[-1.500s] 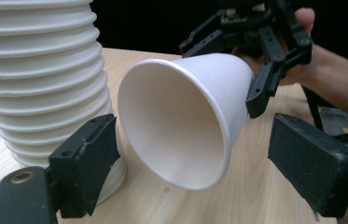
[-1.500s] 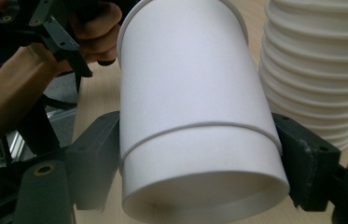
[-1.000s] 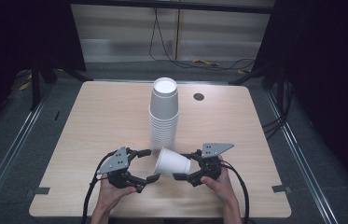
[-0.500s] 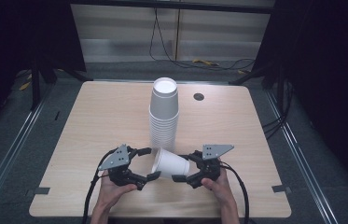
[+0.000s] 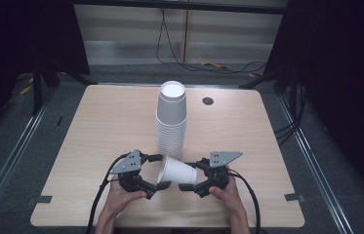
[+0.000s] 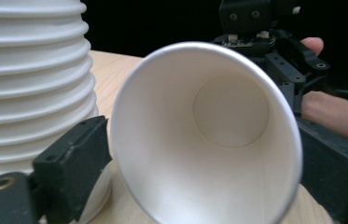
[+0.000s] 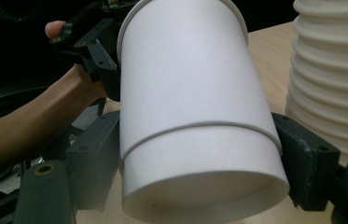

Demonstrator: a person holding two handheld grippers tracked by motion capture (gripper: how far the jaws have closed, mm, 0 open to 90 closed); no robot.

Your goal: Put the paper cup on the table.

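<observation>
Paper cup [image 5: 176, 171] lies sideways near the table's front edge, just before the stack [image 5: 171, 122]. Right gripper [image 5: 191, 181] clamps its base; left gripper [image 5: 158, 171] seems to straddle its rim, jaws apart. Squeezing harder could crush the thin wall.

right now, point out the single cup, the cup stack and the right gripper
single cup [image 5: 177, 171], high view, on its side wall
cup stack [image 5: 171, 127], high view, on the ribbed rims
right gripper [image 7: 199, 186], right gripper view, midway between its jaws
</observation>
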